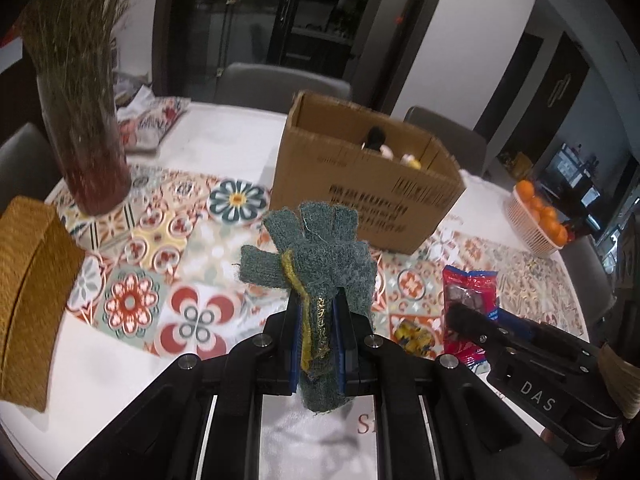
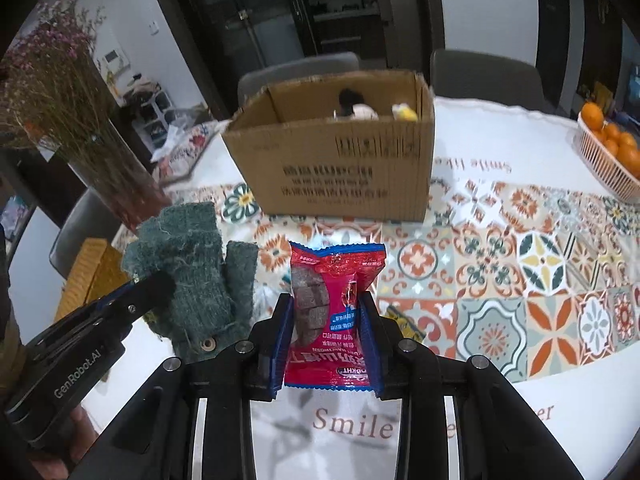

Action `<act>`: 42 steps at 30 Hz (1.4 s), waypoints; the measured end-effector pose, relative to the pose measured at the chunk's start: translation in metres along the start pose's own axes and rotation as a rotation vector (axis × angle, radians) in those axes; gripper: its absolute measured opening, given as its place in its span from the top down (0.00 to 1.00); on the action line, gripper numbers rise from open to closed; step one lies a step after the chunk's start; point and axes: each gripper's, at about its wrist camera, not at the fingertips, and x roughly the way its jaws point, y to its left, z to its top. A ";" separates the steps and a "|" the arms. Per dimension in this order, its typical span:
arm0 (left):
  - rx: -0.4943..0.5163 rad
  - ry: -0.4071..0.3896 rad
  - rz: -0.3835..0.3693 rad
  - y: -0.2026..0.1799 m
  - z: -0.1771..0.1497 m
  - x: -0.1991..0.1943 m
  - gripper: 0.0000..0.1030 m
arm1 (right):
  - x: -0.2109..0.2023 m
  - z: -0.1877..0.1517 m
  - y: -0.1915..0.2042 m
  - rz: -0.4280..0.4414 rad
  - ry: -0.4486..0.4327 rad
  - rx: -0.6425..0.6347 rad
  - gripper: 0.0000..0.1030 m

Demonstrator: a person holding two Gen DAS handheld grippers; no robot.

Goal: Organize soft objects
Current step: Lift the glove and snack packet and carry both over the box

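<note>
**Both claws loaded, held above tabletop in front of box**

Left wrist view, left to right: mustard woven item [image 1: 28,300] at left edge of tabletop [image 1: 224,136]. Glass vase [image 1: 86,152] with dried grass stands behind it, on the tile-pattern runner [image 1: 160,248]. Printed packet [image 1: 154,122] lies near far-left edge. Left claw [image 1: 318,320] clenched on green knit glove [image 1: 316,256], gripping it at the cuff; glove fingers stick up, yellow strip runs along the cuff. Glove is off the tabletop, in front of cardboard box [image 1: 360,192]. Box open, standing mid-tabletop, small plush items inside, details too small to tell. Small yellow toy [image 1: 414,336] lies on the runner just right of left claw. Right claw [image 1: 460,312] enters from the right holding red snack packet [image 1: 470,300]. Basket of oranges [image 1: 536,216] near far-right edge.

Right wrist view, left to right: vase [image 2: 116,176] with dried flowers at left edge, mustard item [image 2: 88,276] below it. Left claw [image 2: 160,284] comes in from lower left, glove [image 2: 192,272] hanging in it, wooden button at the cuff. Right claw [image 2: 326,320] clamped on red snack packet [image 2: 336,312], blue pads pressing both sides, packet upright, print upside down. Packet is lifted clear of the tabletop [image 2: 500,132], in front of the box [image 2: 340,160]. Glove and packet sit just beside each other, apart. Runner [image 2: 520,264] spreads to the right. Orange basket [image 2: 604,160] at far-right edge. Grey chairs [image 2: 480,72] behind the tabletop.
</note>
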 end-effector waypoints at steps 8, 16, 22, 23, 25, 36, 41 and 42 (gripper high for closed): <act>0.021 -0.057 -0.044 -0.004 0.023 -0.018 0.86 | -0.025 0.016 0.011 0.006 -0.089 0.001 0.68; 0.055 -0.125 -0.068 -0.011 0.047 -0.034 0.86 | -0.042 0.034 0.018 0.005 -0.157 0.008 0.68; 0.073 -0.161 -0.087 -0.016 0.067 -0.039 0.86 | -0.050 0.052 0.022 0.006 -0.198 0.011 0.68; 0.076 -0.165 -0.088 -0.016 0.069 -0.039 0.86 | -0.051 0.055 0.022 0.007 -0.202 0.012 0.68; 0.080 -0.176 -0.090 -0.017 0.077 -0.040 0.86 | -0.051 0.060 0.022 0.009 -0.212 0.015 0.68; 0.094 -0.194 -0.100 -0.024 0.114 -0.024 0.86 | -0.048 0.098 0.019 -0.003 -0.250 0.019 0.68; 0.094 -0.196 -0.100 -0.027 0.132 -0.011 0.86 | -0.043 0.117 0.013 -0.004 -0.258 0.014 0.68; 0.095 -0.195 -0.100 -0.027 0.135 -0.009 0.86 | -0.041 0.122 0.012 -0.006 -0.259 0.012 0.68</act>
